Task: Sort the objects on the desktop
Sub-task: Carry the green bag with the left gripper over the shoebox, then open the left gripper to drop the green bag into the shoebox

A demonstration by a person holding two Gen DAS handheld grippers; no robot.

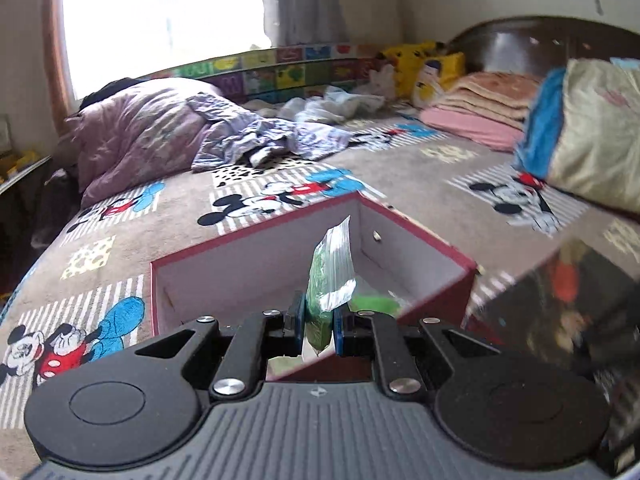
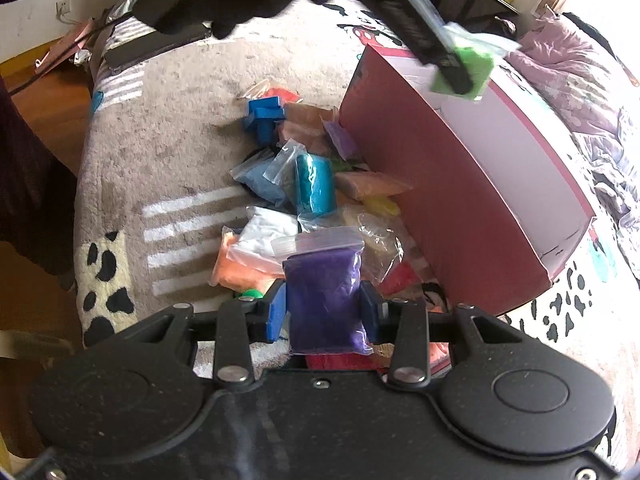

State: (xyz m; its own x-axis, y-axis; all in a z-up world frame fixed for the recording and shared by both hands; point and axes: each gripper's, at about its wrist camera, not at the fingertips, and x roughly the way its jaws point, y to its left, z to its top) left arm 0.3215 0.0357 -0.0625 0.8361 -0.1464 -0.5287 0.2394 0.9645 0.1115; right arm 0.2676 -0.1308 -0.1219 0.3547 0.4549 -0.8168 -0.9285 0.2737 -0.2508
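My left gripper [image 1: 318, 322] is shut on a green clay bag [image 1: 326, 276] and holds it over the open red box [image 1: 424, 236], whose white inside holds another green bag [image 1: 374, 303]. In the right wrist view the left gripper [image 2: 456, 68] shows above the box [image 2: 448, 184] with the green bag [image 2: 464, 68]. My right gripper [image 2: 324, 312] is shut on a purple clay bag [image 2: 324, 296], just above a pile of coloured clay bags [image 2: 304, 184] lying left of the box on the bed.
The box and pile sit on a Mickey Mouse blanket [image 1: 280, 196]. A purple quilt [image 1: 144, 136], loose clothes [image 1: 280, 140] and folded blankets [image 1: 480, 104] lie beyond. A blue plastic piece [image 2: 264, 114] rests by the pile. Wooden floor [image 2: 44, 104] lies left of the bed.
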